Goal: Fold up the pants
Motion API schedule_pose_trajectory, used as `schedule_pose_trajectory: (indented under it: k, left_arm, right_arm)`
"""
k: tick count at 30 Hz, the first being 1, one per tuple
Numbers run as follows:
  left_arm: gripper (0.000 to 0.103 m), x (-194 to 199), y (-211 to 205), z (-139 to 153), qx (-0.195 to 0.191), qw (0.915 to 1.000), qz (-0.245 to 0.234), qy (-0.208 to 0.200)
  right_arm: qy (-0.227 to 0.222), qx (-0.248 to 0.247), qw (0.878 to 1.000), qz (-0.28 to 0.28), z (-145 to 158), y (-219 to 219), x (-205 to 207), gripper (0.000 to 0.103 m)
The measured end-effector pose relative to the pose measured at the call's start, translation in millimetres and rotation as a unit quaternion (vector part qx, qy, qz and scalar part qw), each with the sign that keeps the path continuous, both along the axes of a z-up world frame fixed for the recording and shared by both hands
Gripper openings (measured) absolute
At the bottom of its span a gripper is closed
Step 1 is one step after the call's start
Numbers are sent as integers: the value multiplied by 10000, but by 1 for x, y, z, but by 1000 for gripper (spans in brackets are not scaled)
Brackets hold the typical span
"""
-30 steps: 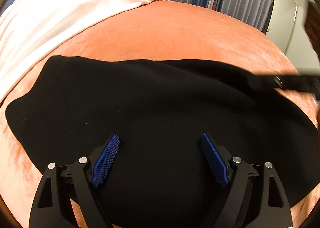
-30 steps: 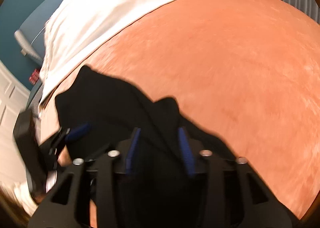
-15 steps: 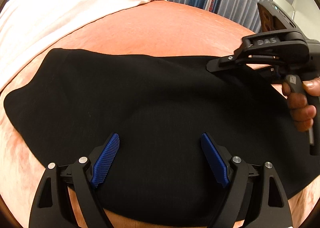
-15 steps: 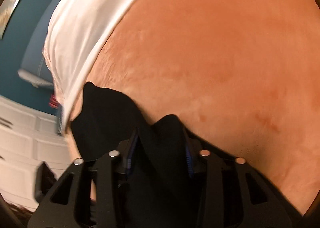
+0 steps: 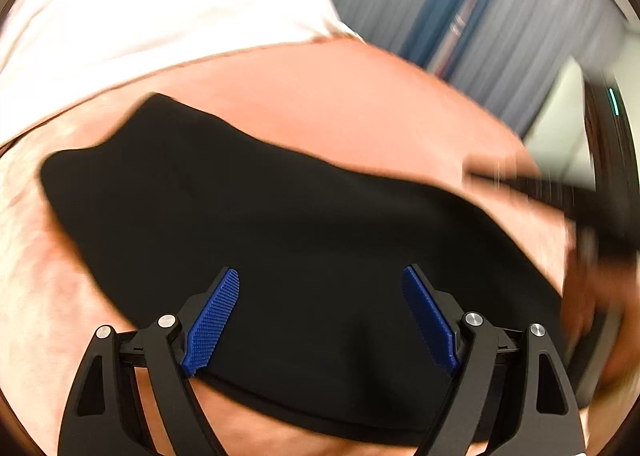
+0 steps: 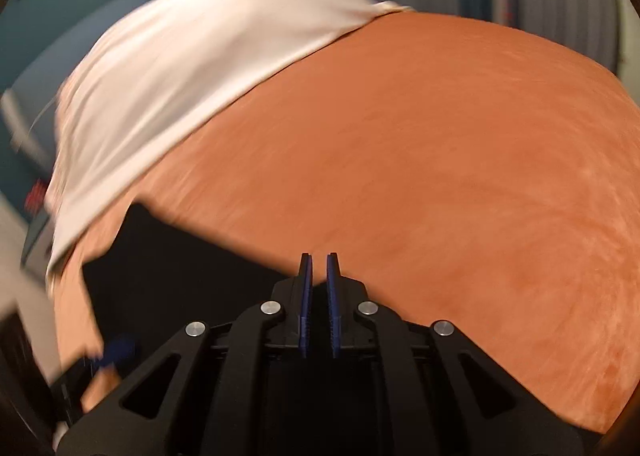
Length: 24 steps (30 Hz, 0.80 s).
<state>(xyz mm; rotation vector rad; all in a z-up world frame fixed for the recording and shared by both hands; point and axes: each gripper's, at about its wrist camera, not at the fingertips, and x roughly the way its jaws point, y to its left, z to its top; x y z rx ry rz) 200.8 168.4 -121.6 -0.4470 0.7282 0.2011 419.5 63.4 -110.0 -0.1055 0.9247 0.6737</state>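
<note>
The black pants lie flat on an orange bedspread, spread across the left wrist view. My left gripper is open, its blue pads wide apart just above the pants' near edge, holding nothing. My right gripper is shut with nothing between its blue pads; the pants lie to its left and below it. In the left wrist view the right gripper is a dark blur at the right, over the pants' right end.
A white sheet covers the far left part of the bed. Grey and blue curtains hang behind the bed. Bare orange bedspread stretches to the right of the pants.
My right gripper let go of the black cloth it pinched and closed empty, lifting away. The pants have shifted and lie flatter. The left gripper stays open over the near edge.
</note>
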Motion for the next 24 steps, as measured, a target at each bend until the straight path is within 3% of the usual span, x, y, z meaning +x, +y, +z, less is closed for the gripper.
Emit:
schedule_pose_trajectory:
  k: [2,3,5,6,8,10,11,13,14,17,19,21,24]
  left_arm:
    - [81,-3,16,-3,-49,9990,425,111]
    - [81,-3,24,-10,-164,9979,572,272]
    - [81,-3,31,-19,-395,9971,535,382]
    - [81,-3,30,-18,-317,9976,488,375]
    - [81,-1,23,-15,-104,9982,403,431]
    - [81,-2,19,-14,-85,9981,397,460]
    - [81,-1,19,-12,-169,9982,388,416]
    - [81,-5,18,-9,-269,9988,279,305]
    - [81,-4,13,-7,-209,9992,197,276]
    - [81,-3,-2,-4,115,9995,16,294]
    - [81,-1,-8,-5,90,9993,-170,315]
    - [81,0,-11,-6,20,9989,-276,367]
    - [81,6,-19,-7,-121,9985,-369,395]
  right_arm:
    - [245,-562,9978,-252,-34,11,20,0]
    - [421,-530,9967,-441,-46,12,35,0]
    - [372,-126,9953,-887,-36,9,48,0]
    - [192,135,9934,-1127,-19,9,47,3]
    - [121,574,9933,-1000,-1,9,32,3]
    - [126,616,9941,-880,2,15,11,3]
    - [149,542,9952,-800,-3,17,6,3]
    - [197,-253,9952,-929,-36,18,12,1]
    - [242,-406,9939,-995,-48,16,20,0]
    - [83,341,9865,-1599,-25,-8,20,2]
    - [-37,740,9849,-1567,-6,-22,6,4]
    - [26,689,9836,-1666,-2,-34,9,5]
    - [539,667,9769,-1960,-17,-58,24,7]
